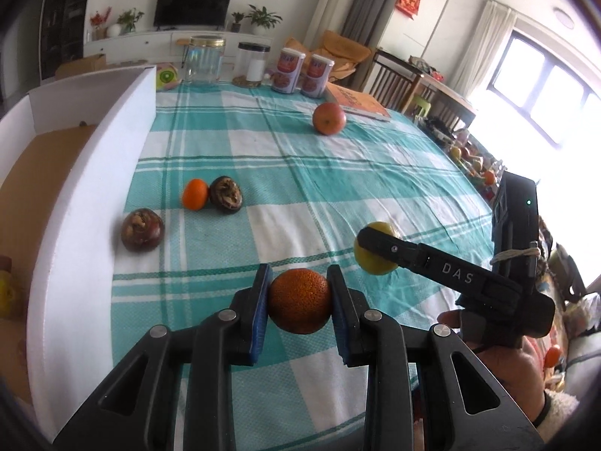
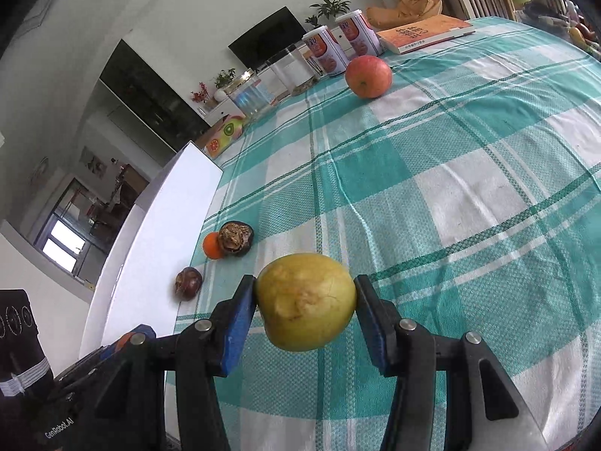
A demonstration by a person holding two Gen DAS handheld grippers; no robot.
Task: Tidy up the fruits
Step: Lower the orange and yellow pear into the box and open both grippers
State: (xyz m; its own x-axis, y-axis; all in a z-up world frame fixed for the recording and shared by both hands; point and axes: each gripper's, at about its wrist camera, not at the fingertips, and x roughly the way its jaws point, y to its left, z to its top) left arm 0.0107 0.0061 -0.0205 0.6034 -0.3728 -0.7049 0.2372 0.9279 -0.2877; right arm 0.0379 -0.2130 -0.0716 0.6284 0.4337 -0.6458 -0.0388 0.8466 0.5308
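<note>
My left gripper [image 1: 299, 282] is shut on a round orange [image 1: 299, 300], held a little above the checked cloth. My right gripper [image 2: 305, 285] is shut on a yellow fruit [image 2: 305, 302], blue pads pressing both its sides. In the left wrist view that right gripper [image 1: 375, 248] and yellow fruit [image 1: 370, 263] sit to the right of the orange. On the cloth lie a small orange [image 1: 195, 194], two dark brown fruits [image 1: 225, 193] [image 1: 142, 230] and a red apple [image 1: 329, 118]. A white box [image 1: 94, 173] stands along the left.
Two glass jars [image 1: 204, 60], two cans [image 1: 287, 71] and an orange book [image 1: 357, 101] line the table's far edge. The box floor [image 1: 45, 158] is brown, with a yellow fruit [image 1: 7, 293] in it. The table drops off at the right, beside chairs.
</note>
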